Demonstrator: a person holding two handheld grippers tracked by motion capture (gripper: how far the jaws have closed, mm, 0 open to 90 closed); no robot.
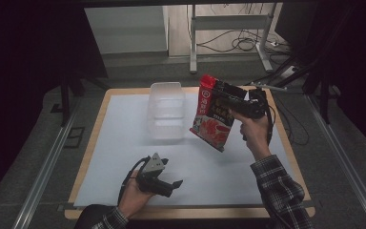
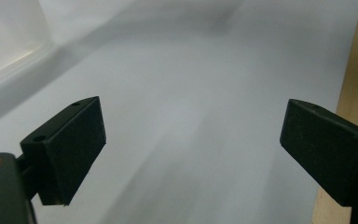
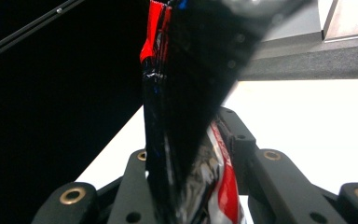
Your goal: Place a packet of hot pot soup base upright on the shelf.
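Red snack packet (image 1: 212, 114) hangs clamped in the right gripper (image 1: 231, 98) beside the clear container (image 1: 166, 110), seemingly for loading; left gripper (image 1: 169, 183) rests, jaws apart.

High view down over white table (image 1: 124, 143); gripper views close, sharing it.

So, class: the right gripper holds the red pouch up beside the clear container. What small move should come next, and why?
Probably carry the red pouch a little left until it hangs over the clear plastic container. The right gripper is shut on its upper part, holding it off the white mat, just right of the container, which looks empty. The left gripper rests open, near the front edge.
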